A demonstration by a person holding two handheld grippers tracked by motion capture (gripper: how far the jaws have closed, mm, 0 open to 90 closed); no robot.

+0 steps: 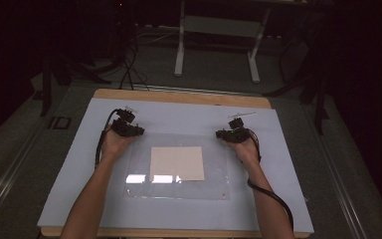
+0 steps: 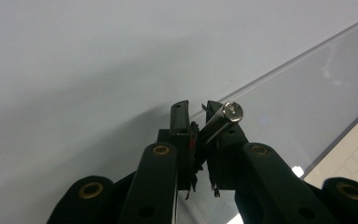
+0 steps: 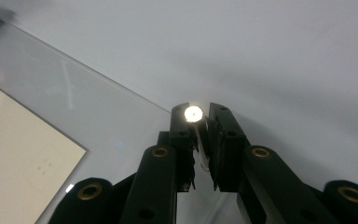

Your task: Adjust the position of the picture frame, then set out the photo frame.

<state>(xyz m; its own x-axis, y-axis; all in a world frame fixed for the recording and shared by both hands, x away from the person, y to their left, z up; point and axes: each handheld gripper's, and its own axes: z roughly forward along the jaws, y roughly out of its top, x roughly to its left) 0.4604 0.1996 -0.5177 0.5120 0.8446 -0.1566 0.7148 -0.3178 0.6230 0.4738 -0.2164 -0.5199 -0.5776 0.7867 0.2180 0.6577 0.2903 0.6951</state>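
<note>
Left tool: clenched on a slim dark metal rod with a round silver end; right tool: clenched on a slim metal pin with a bright round end. Both over the far corners of a clear acrylic sheet on the pale blue-topped bench. Cream square paper: lying at the sheet's centre.
</note>
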